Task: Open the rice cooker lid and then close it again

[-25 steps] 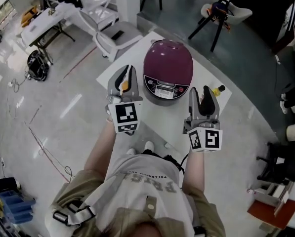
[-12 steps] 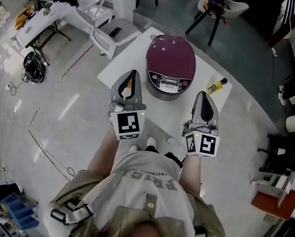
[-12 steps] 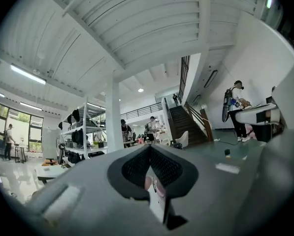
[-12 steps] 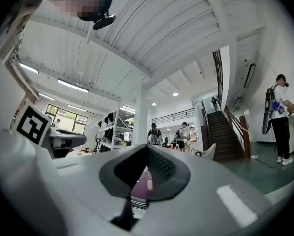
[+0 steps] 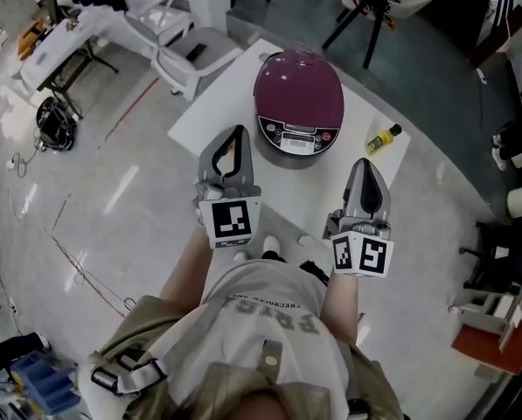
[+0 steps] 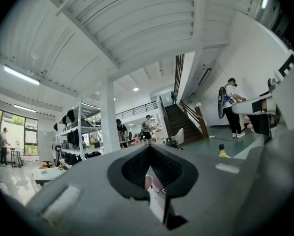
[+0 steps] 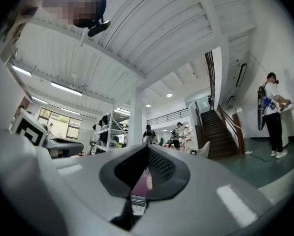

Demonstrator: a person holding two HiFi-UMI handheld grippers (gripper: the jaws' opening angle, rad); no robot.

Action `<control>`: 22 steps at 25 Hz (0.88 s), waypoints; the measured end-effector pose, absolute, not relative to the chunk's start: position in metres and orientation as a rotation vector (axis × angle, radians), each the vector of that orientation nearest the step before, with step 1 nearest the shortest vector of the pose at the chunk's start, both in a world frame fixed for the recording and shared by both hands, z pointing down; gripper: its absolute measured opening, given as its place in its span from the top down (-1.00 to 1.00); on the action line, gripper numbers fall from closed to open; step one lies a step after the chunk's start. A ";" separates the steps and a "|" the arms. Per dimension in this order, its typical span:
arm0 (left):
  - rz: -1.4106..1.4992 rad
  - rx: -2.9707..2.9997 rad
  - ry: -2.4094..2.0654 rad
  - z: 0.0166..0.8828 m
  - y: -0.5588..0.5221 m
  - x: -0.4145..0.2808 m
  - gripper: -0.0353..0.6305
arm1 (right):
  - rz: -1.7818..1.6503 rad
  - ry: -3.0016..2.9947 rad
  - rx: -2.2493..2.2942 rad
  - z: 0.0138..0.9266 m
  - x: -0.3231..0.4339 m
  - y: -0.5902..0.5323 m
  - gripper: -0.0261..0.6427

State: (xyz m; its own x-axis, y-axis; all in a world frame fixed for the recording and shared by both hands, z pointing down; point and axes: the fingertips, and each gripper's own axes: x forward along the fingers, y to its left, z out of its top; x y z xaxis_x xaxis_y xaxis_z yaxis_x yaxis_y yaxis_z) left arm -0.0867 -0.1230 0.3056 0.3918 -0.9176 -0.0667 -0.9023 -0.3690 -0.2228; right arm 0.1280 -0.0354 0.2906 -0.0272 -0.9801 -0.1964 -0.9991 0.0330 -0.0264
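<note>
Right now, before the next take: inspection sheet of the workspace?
Surface: white table, no spills seen.
Job's things: purple rice cooker, lid down, control panel facing the person.
Clutter: small yellow bottle lying right of the cooker, apart from it.
Grippers: left hand-held gripper and right hand-held gripper both shut, empty, short of the cooker.
Cables: thin cable on the floor at left; nothing seen on the table.
Surroundings: grey chair beyond the table, tripod, desk; people in the background.
</note>
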 end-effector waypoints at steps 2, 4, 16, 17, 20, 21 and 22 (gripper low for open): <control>-0.106 -2.430 1.613 0.307 -0.124 -0.085 0.87 | 0.188 2.127 -2.120 0.294 0.132 -0.036 0.92; -0.123 -2.419 1.606 0.309 -0.123 -0.082 0.87 | 0.201 2.137 -2.126 0.296 0.133 -0.036 0.92; -0.147 -2.388 1.620 0.311 -0.127 -0.089 0.87 | 0.295 2.219 -2.091 0.292 0.120 -0.041 0.92; -0.147 -2.387 1.620 0.310 -0.126 -0.090 0.87 | 0.299 2.222 -2.087 0.291 0.119 -0.041 0.92; -0.155 -2.386 1.612 0.310 -0.123 -0.092 0.87 | 0.310 2.232 -2.073 0.289 0.115 -0.039 0.92; -0.158 -2.386 1.609 0.311 -0.122 -0.092 0.87 | 0.313 2.236 -2.071 0.289 0.114 -0.038 0.92; -0.161 -2.387 1.606 0.312 -0.121 -0.092 0.87 | 0.315 2.241 -2.071 0.289 0.112 -0.038 0.92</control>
State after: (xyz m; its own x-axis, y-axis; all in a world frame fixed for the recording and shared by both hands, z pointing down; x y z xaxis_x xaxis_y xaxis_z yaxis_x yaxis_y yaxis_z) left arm -0.0923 -0.1206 0.3118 0.3831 -0.9222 -0.0521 -0.8934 -0.3557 -0.2743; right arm 0.1122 -0.0375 0.2892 -0.0870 -0.9775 -0.1922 -0.9926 0.0687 0.0999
